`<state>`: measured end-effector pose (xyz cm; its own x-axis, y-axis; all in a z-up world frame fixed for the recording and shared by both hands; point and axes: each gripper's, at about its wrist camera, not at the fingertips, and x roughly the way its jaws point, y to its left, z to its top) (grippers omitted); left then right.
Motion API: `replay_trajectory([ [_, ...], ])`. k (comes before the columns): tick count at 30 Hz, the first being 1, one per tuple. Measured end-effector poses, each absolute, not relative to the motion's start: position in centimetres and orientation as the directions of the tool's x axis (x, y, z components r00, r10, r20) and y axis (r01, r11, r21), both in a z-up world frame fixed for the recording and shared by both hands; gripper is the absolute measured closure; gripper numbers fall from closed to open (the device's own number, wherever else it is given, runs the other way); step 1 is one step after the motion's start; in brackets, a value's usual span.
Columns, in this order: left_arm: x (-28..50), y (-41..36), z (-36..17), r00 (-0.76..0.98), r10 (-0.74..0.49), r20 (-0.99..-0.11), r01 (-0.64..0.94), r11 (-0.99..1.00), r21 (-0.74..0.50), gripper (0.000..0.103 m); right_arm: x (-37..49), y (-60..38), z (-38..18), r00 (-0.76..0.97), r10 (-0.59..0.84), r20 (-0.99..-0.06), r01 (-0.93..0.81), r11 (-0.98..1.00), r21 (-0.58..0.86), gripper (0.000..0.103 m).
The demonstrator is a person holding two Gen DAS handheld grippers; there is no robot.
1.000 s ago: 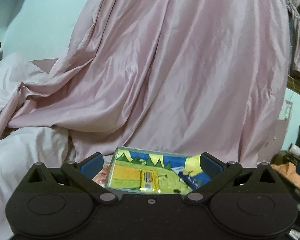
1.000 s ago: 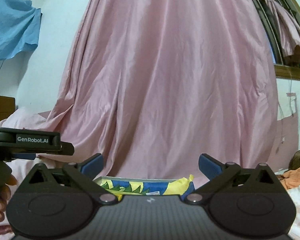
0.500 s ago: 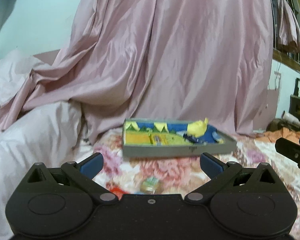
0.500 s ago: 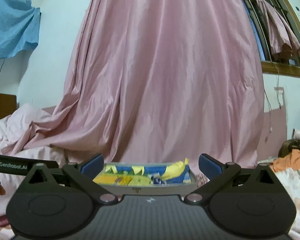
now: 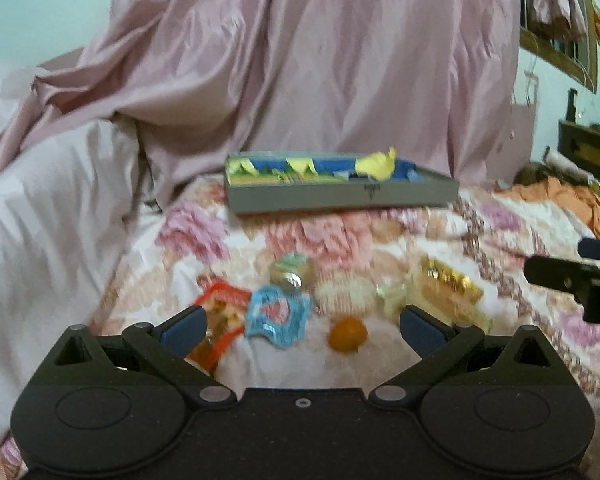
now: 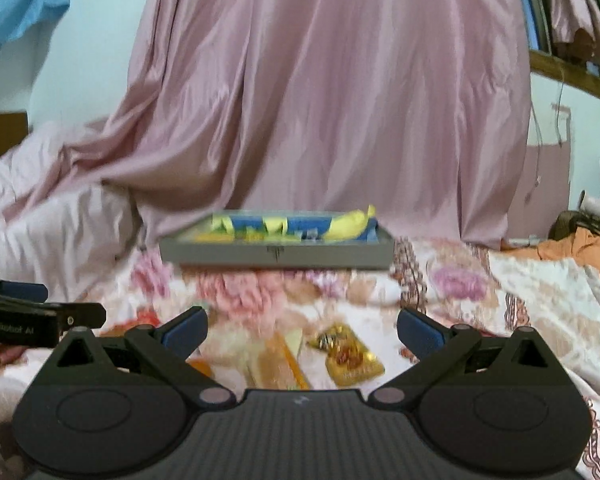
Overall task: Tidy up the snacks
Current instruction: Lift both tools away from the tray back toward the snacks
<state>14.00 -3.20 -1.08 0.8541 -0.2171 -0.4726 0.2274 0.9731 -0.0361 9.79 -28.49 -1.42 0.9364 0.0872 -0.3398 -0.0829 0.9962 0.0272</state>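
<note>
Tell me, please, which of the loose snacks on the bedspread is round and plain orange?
The small orange ball, lying between the left gripper's open fingers; its neighbours are flat wrapped packets, like the light-blue packet beside it.

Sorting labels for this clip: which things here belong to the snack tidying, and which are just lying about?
Job: grey tray, orange round snack, blue packet, red packet, gold packet.
Lying about: pink curtain, white bedding, orange cloth.

Motion blur smears the snack packets [image 5: 278, 314] on the bed [image 5: 500, 240], so their labels cannot be read. The grey tray [image 6: 276, 254] hides most of its contents behind its near wall. The right tongs [image 5: 572, 280] are cut off by the right edge.
</note>
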Motion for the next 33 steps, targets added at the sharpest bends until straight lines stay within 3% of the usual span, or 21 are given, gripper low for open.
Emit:
replay_trajectory([
  [19,17.5,-4.8,-6.5,0.738,-0.248,-0.628,0.337,0.941,0.024,0.001,14.3,-26.4,-6.8,0.754,0.029,-0.656,-0.091,0.994,-0.059,0.0],
  [33,20.2,-5.6,-7.5,0.694,-0.289,-0.659,0.424,0.904,0.05,0.001,17.1,-26.9,-8.1,0.704,0.016,-0.71,-0.12,0.988,-0.096,0.0],
])
